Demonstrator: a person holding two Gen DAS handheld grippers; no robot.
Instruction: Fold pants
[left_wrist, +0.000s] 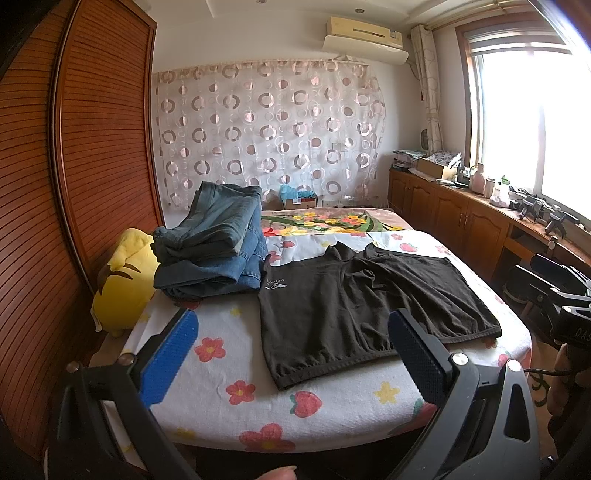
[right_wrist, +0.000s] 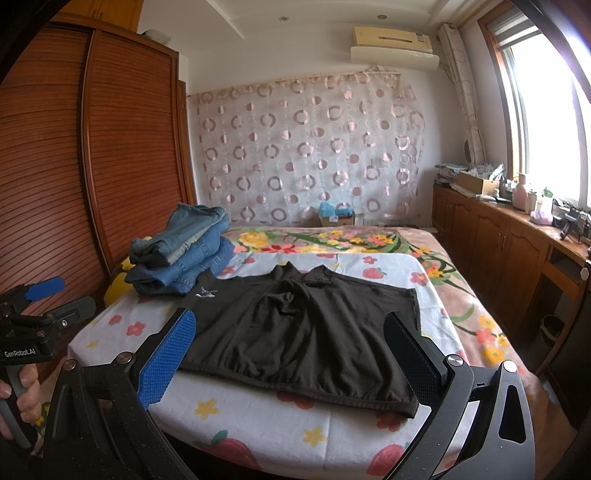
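Observation:
Black pants (left_wrist: 351, 295) (right_wrist: 306, 325) lie spread flat on the flowered bed sheet (left_wrist: 229, 369) (right_wrist: 258, 413), elastic waistband toward the near edge and a small white logo at their left. My left gripper (left_wrist: 291, 317) hovers open over the near left part of the pants, touching nothing. To its right, my right gripper (right_wrist: 290, 315) hangs open above the waistband, also empty. Each gripper shows in the other's view: the right one (left_wrist: 554, 286) at the far right edge, the left one (right_wrist: 61, 297) at the left edge with a hand on its handle.
A stack of folded blue jeans (left_wrist: 214, 247) (right_wrist: 181, 254) sits at the bed's far left beside the pants. A yellow plush (left_wrist: 122, 284) is wedged against the wooden wardrobe (left_wrist: 92, 147). Low wooden cabinets (left_wrist: 461, 221) with clutter run under the window on the right.

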